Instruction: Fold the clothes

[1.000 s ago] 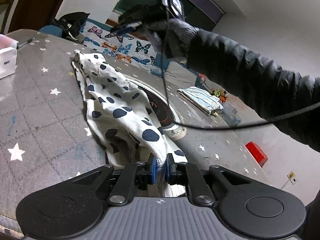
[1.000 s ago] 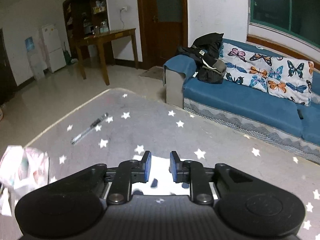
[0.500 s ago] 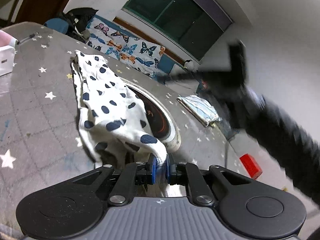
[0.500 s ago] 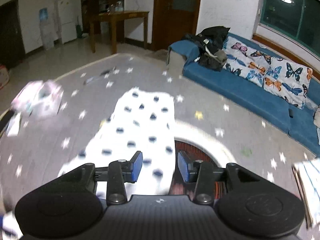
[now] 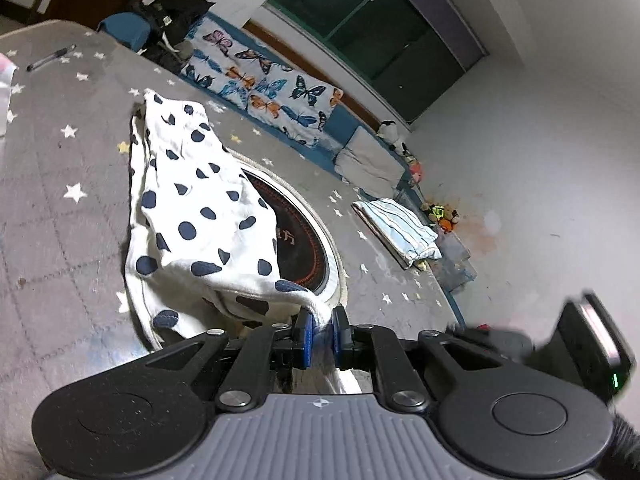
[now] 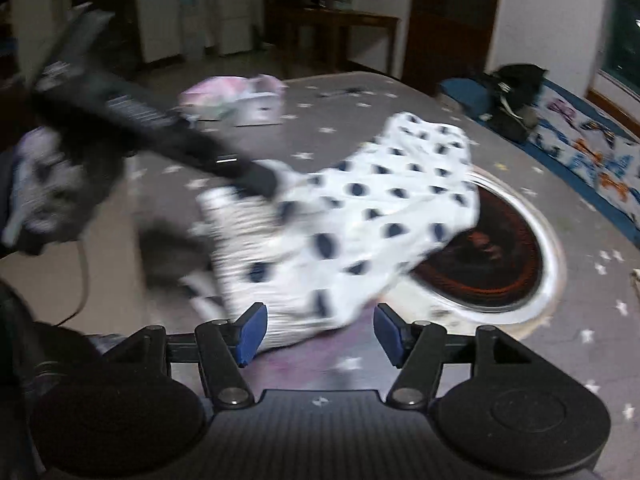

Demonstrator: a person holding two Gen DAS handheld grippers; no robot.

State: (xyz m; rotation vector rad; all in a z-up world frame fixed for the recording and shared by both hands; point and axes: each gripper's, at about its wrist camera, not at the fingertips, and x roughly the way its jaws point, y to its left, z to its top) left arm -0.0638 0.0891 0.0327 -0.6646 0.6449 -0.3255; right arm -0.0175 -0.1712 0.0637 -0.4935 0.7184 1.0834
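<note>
On grey star-printed tabletop (image 5: 52,184): white garment with dark blue dots (image 5: 200,208), lying elongated, long axis running from near edge away toward butterfly-print sofa (image 5: 272,92), far end flat, near end lifted and bunched. Partly draped over round dark insert with white rim (image 5: 320,256) set in centre of surface. Near corner of fabric clenched between blue pads of left tongs (image 5: 320,330), jaws pressed tight on cloth. Right tongs (image 6: 320,332) spread wide, empty, poised just above near hem of same garment (image 6: 360,216); contact not discernible owing to blur. Left device visible in right view as blurred dark bar (image 6: 152,136) reaching to cloth edge.

No containers with discernible contents. Folded striped cloth (image 5: 400,228) resting apart on far right of surface. Pen (image 5: 50,58) near far left edge. Pinkish-white packet (image 6: 236,100) toward far side, contents unreadable.

Room: dark bag (image 5: 176,12) heaped on sofa arm, dark window (image 5: 376,32) above, white wall (image 5: 540,140) at right, wooden table (image 6: 340,28) and dark door (image 6: 452,16) in background of right view.
</note>
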